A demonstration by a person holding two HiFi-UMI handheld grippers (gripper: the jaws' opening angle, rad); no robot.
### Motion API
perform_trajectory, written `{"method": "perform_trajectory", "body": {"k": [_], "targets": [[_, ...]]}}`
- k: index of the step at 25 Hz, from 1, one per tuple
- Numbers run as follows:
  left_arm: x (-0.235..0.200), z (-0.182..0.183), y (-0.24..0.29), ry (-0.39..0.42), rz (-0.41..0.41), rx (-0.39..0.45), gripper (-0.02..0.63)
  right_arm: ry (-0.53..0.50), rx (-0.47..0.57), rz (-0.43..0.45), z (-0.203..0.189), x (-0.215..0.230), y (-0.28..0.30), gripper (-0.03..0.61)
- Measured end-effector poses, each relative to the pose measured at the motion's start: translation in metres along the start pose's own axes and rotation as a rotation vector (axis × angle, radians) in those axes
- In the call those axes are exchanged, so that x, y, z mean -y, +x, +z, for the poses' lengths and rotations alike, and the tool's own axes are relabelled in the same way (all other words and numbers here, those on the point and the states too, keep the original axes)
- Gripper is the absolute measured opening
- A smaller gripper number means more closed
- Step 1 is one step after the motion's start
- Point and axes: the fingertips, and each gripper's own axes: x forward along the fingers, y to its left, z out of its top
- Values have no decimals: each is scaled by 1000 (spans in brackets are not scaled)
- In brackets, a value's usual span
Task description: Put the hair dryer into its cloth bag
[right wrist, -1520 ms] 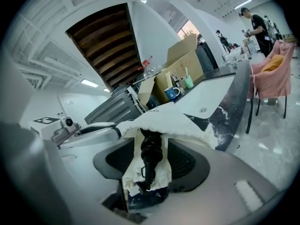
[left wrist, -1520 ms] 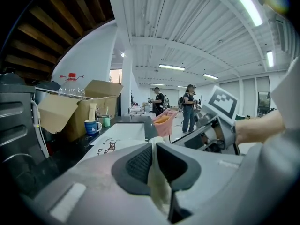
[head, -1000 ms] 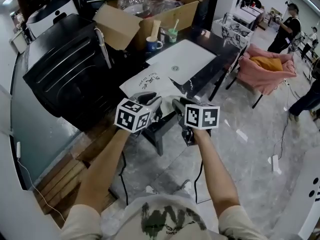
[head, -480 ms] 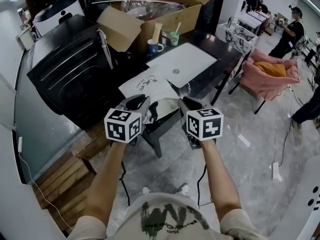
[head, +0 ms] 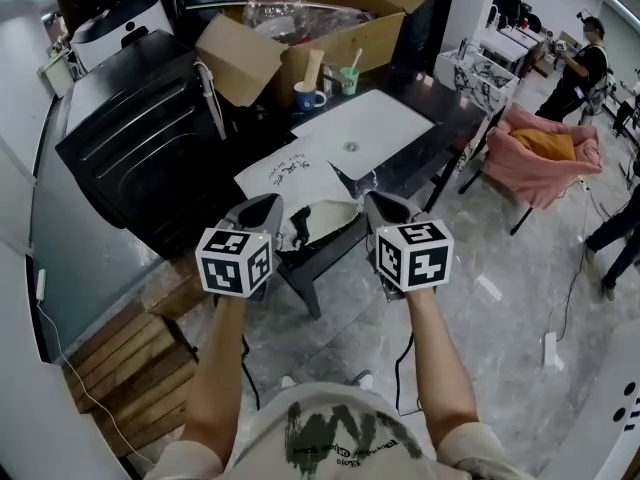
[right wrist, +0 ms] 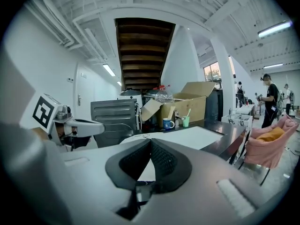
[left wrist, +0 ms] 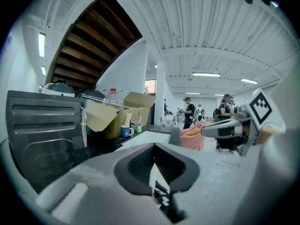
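A flat white cloth with black writing point(head: 285, 171) lies on the dark table point(head: 420, 158). At the table's near edge sits a white and dark bundle point(head: 318, 218); whether it is the hair dryer I cannot tell. My left gripper point(head: 262, 208) and right gripper point(head: 385, 208) hover side by side just short of that edge, apart from both things. Both have just been closing and are now shut with nothing between the jaws. The pads meet in the left gripper view point(left wrist: 154, 145) and in the right gripper view point(right wrist: 150, 140).
A black oven-like appliance point(head: 130, 138) stands at the left. Behind the table are a cardboard box point(head: 330, 18), a blue mug point(head: 308, 92) and a green cup point(head: 347, 70). A white board point(head: 365, 128) lies on the table. A pink chair point(head: 540, 143) and people stand at the right.
Both grippers have drawn back from the table edge toward me and spread a little apart. Their jaws went from partly open to shut, with nothing taken.
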Motion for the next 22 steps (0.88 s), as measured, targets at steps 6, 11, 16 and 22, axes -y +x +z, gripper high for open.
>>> {"method": "perform_trajectory", "body": {"k": [6, 11, 16, 22], "targets": [[-2, 11, 4, 11, 16, 16, 6, 1, 10, -1, 4, 3, 2, -2], [0, 12, 7, 20, 12, 14, 6, 4, 16, -7, 6, 6, 2, -2], [2, 15, 7, 27, 8, 16, 6, 6, 22, -10, 6, 5, -2, -2], [2, 13, 6, 30, 0, 11, 6, 5, 25, -13, 6, 2, -3, -2]]}}
